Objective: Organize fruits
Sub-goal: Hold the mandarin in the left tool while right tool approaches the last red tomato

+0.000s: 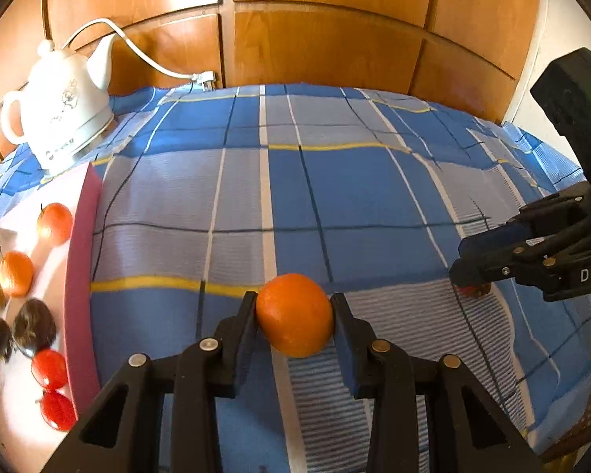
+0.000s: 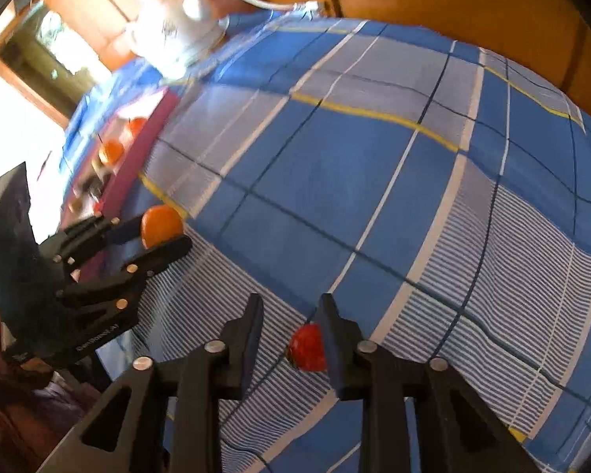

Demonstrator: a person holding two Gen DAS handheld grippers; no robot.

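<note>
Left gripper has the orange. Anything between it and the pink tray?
Nothing visible. The left gripper holds the orange over bare checked cloth, and the pink tray lies to its left in the left wrist view. Only the tray's raised side wall has to be cleared; small fruits already crowd its floor.

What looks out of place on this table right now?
One small red fruit sits loose on the checked cloth, between the right gripper fingers, while the other small fruits lie in the pink-rimmed tray.
</note>
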